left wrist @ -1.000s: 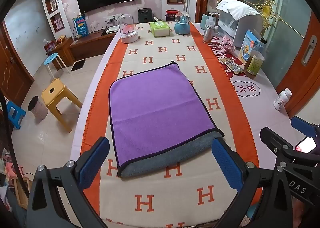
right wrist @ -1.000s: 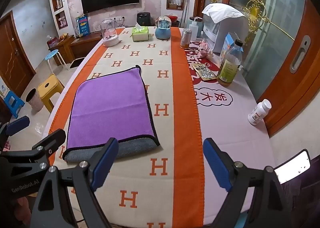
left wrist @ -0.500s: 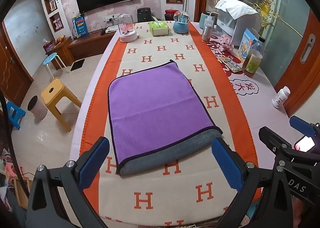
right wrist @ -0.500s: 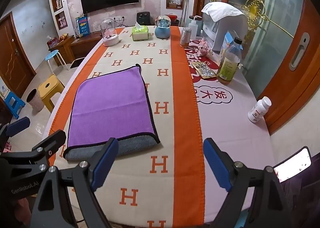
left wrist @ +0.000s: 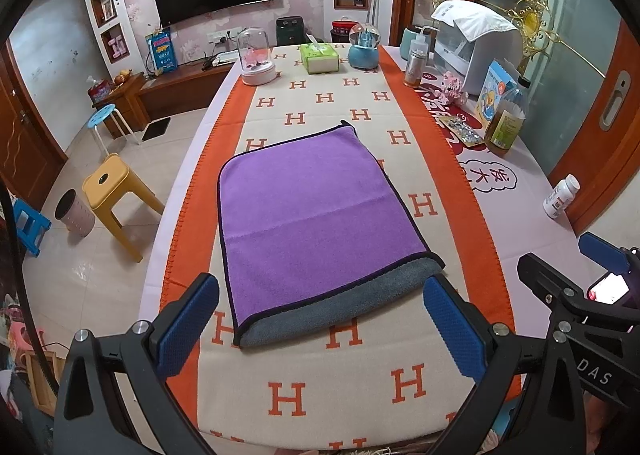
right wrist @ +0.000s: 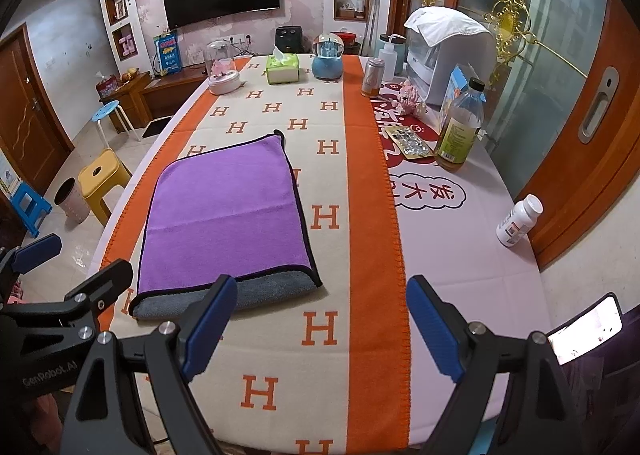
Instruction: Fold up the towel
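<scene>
Standing beside the person, left wrist view first: the left tool (left wrist: 320, 319) hangs above the near end of the tabletop (left wrist: 452, 143), jaws spread wide, nothing between them. The towel (left wrist: 308, 211) lies flat straight ahead of it, purple side up, already doubled over, with a grey strip of the under layer showing along the near edge. Its long axis runs away from the tool, down the length of the tabletop. The near edge falls between the 2 blue pads (left wrist: 188, 323), so this hand looks the better placed for it. The right tool shows at the far right of this view, off to the side of the towel.

Right wrist view: the right tool (right wrist: 320, 331) also stands wide open and empty. The towel (right wrist: 228, 207) lies forward and to its left; only the near right corner sits close to its left pad.

Surroundings: oil bottle (right wrist: 458, 131), white pill bottle (right wrist: 518, 220) and blister packs (right wrist: 412, 145) keep to the right margin, well apart from the towel. Tissue box (left wrist: 319, 58) and glass dome (left wrist: 258, 61) stand at the far end. Judgement: nothing obstructs a next fold.
</scene>
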{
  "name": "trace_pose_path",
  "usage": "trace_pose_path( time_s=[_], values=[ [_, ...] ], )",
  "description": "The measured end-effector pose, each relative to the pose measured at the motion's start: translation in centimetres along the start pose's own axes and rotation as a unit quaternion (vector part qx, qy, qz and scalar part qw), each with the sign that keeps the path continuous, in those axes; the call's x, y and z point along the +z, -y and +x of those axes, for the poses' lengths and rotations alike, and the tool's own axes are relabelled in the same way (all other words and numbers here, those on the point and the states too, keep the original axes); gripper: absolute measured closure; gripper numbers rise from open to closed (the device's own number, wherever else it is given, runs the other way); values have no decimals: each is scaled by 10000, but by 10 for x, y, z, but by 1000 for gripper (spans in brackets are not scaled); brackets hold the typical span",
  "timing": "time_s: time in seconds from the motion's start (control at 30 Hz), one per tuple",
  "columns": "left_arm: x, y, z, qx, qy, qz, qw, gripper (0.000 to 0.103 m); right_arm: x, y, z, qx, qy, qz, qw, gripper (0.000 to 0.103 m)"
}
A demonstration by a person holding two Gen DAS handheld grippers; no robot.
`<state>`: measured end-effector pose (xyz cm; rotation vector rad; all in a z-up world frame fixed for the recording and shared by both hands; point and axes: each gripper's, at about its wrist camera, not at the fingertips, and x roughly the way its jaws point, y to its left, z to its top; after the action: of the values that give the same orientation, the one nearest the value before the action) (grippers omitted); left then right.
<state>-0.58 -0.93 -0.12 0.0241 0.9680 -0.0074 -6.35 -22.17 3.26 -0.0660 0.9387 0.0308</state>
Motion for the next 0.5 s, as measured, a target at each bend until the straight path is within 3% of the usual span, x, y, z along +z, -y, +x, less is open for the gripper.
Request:
trace_pose_path(
  time_s=[0.5],
  values=[
    [-1, 3, -3, 21, 39, -24, 10000, 1, 2, -2, -2, 21, 28, -3, 10000, 16]
  ],
)
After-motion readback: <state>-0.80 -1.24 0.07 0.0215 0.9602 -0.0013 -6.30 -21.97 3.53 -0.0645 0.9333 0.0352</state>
